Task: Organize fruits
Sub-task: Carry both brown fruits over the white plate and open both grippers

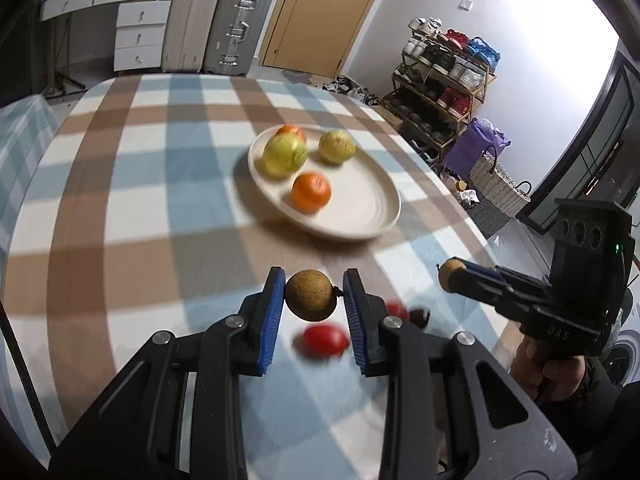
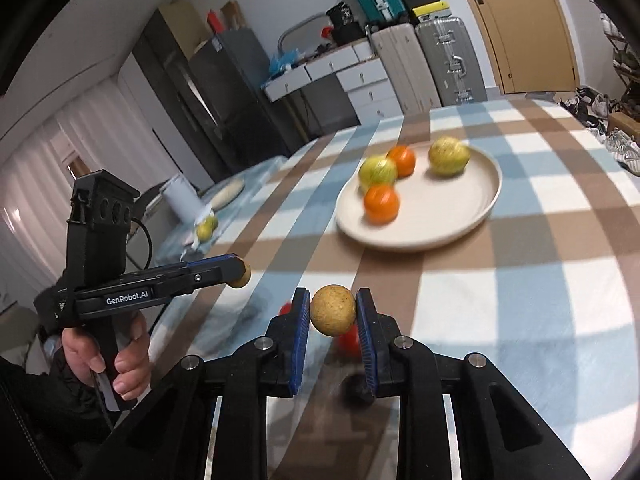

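Note:
My left gripper (image 1: pixel 314 295) is shut on a small brown round fruit (image 1: pixel 310 294), held above the checked tablecloth. My right gripper (image 2: pixel 333 310) is shut on a second small tan round fruit (image 2: pixel 333 309); it shows at the right of the left wrist view (image 1: pixel 451 275). Ahead, a cream plate (image 1: pixel 360 208) holds two oranges (image 1: pixel 311 192) and two yellow-green fruits (image 1: pixel 284 154); it also shows in the right wrist view (image 2: pixel 452 216). Small red fruits (image 1: pixel 325 340) and a dark one (image 1: pixel 420 315) lie on the cloth below the left gripper.
The table's right edge drops to a floor with a shoe rack (image 1: pixel 444 76) and woven basket (image 1: pixel 496 184). Beyond the far edge stand suitcases (image 1: pixel 236 28) and drawers. At the left in the right wrist view stand a white cup (image 2: pixel 182 196) and a yellow-green fruit (image 2: pixel 207 229).

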`<state>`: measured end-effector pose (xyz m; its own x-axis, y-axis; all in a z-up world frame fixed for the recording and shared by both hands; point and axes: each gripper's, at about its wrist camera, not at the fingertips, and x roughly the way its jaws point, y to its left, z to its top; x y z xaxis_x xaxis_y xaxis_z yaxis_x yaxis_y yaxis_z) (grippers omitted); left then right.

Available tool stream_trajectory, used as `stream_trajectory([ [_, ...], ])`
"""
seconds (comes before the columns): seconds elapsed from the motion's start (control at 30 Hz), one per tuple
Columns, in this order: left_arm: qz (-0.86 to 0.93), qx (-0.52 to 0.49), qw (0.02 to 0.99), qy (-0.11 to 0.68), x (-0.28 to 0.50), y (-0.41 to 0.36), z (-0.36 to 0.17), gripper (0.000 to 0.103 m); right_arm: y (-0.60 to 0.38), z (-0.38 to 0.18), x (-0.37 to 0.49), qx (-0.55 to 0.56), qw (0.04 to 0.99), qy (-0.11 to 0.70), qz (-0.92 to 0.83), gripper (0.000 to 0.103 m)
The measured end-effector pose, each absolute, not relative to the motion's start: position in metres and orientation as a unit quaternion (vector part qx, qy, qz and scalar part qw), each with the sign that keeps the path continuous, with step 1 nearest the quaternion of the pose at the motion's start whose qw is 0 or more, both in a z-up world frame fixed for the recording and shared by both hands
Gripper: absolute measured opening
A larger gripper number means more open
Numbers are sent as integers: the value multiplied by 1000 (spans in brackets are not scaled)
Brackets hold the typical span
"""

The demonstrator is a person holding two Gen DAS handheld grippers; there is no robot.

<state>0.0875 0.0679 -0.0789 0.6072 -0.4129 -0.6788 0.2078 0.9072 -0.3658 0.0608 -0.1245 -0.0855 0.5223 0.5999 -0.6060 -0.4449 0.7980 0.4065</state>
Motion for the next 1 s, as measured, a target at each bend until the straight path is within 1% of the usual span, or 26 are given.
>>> stream_trajectory([
  [0.27, -194, -110, 884, 411, 172, 32, -63, 27, -143, -76, 114, 107, 874, 372, 294, 24],
  [0.5, -205, -113, 873, 429, 247, 5, -63, 27, -141, -77, 172, 81, 878, 387, 271, 24],
  [0.8, -203, -94, 857, 464, 321, -16, -80, 27, -129, -94, 227, 90, 858, 417, 284, 24],
  [1.0, -199, -113, 840, 492, 343, -17, -101, 27, -125, -108, 250, 125, 836, 446, 294, 24],
])
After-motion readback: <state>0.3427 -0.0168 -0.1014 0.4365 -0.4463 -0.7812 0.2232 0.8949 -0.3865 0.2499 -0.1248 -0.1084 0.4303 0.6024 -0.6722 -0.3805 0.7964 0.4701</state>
